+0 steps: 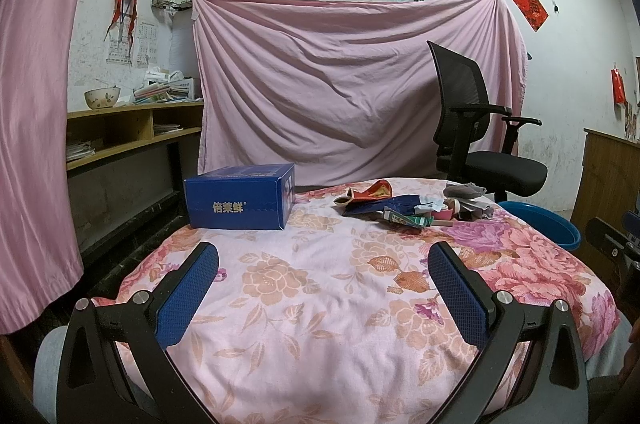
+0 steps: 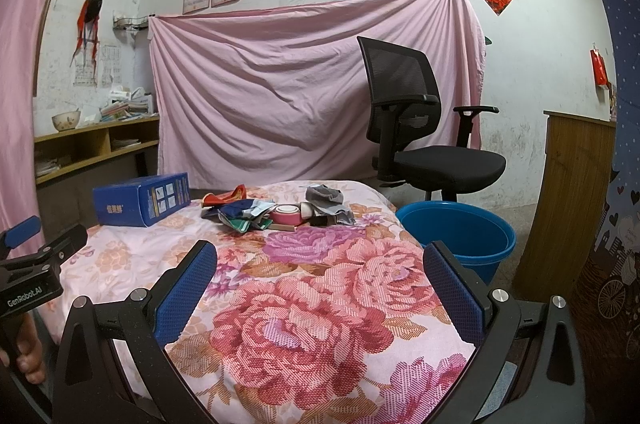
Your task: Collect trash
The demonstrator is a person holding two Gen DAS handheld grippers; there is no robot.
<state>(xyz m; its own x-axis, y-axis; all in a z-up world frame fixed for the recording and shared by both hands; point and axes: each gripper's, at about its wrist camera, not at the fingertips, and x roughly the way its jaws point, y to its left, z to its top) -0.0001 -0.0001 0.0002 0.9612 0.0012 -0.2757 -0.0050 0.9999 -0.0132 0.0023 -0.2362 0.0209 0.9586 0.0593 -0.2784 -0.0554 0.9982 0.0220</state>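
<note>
Beyond both spread tools (image 1: 323, 278) (image 2: 320, 276), trash pile (image 2: 276, 210) near cloth's (image 2: 304, 324) far edge.

Held left gripper (image 1: 323, 284) low over floral cloth (image 1: 320, 304), blue-padded fingers (image 1: 188, 292) spread wide, nothing between them. Blue box (image 1: 240, 198) sat at far left of cloth. Trash pile (image 1: 412, 206) lay at far right: wrappers, red scrap, grey rag, pink roll, all heaped together, well apart from box. Blue basin (image 1: 560, 230) peeked past cloth's right edge. Black office chair (image 1: 476, 132) stood behind, against pink sheet (image 1: 340, 84). Saw right gripper (image 1: 616, 240) at frame's right edge, state unclear.
</note>
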